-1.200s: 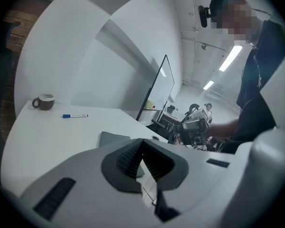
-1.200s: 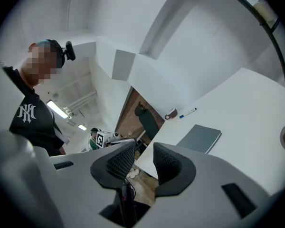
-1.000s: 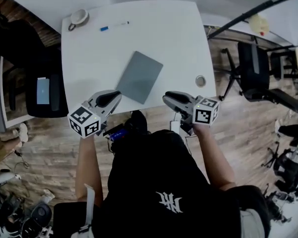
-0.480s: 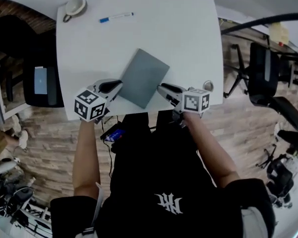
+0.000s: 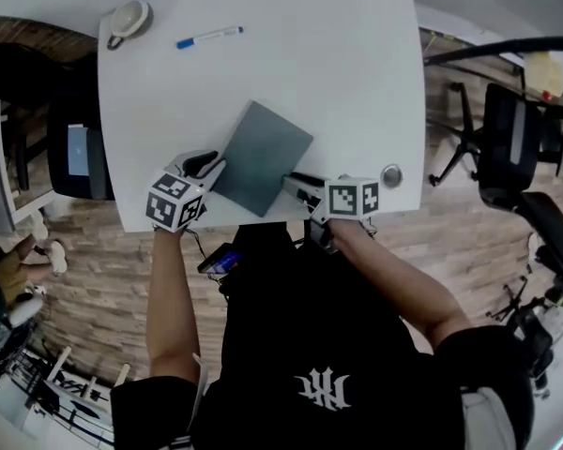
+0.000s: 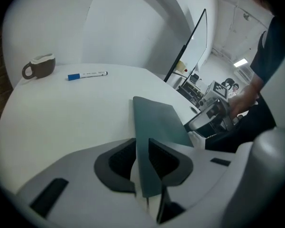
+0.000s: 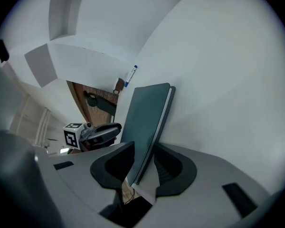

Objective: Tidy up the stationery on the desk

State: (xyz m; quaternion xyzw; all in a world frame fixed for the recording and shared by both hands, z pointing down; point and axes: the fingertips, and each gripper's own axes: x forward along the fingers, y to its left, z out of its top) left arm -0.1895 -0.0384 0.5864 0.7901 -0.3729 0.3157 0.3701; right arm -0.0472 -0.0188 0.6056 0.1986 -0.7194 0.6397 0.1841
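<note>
A grey-green notebook lies askew near the front of the white desk. My left gripper is at its left corner. In the left gripper view that corner sits between the jaws, which have just been opening; the pads do not press on it. My right gripper is at the notebook's near right edge, rolled onto its side. Its jaws straddle that edge, and a thin gap shows beside one pad. A blue-capped pen lies at the far left, apart from both grippers.
A mug stands at the desk's far left corner. A round metal grommet is set in the desktop near the right front edge. Office chairs stand on the wooden floor to the right.
Both grippers have come down and forward from the desk's front edge onto the notebook's near corners. The right gripper has rolled onto its side. The notebook has not moved.
</note>
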